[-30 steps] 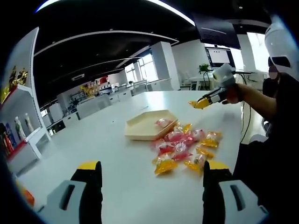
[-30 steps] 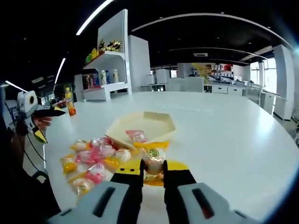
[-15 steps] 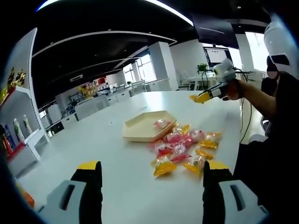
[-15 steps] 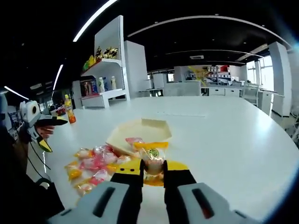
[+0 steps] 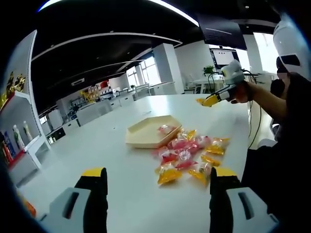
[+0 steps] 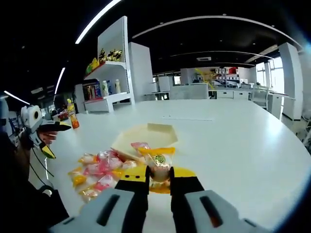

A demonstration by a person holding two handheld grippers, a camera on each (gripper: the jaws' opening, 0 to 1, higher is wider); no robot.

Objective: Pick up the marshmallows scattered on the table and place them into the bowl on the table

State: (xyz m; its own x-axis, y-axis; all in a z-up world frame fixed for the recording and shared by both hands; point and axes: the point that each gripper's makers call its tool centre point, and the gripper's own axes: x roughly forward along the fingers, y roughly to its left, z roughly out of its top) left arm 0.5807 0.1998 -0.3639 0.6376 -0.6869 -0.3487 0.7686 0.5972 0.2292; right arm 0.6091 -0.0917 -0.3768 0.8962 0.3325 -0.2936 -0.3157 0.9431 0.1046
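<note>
Yellow-tipped right gripper [image 6: 159, 177] clamps wrapped marshmallow [image 6: 159, 165], raised above table [image 6: 243, 141], short of bowl [image 6: 146, 133]. Left gripper [image 5: 154, 180] jaws wide, empty. Pile [image 5: 187, 153] lies beside bowl. Step: carry. Next: advance over bowl, release.

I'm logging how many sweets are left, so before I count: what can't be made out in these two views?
- Heap of wrapped marshmallows: packets overlap, left gripper view; exact count unclear.
- Bowl: right tongs and their held marshmallow cover its near rim, right gripper view.
- Shelf bottles: too small to read.
</note>
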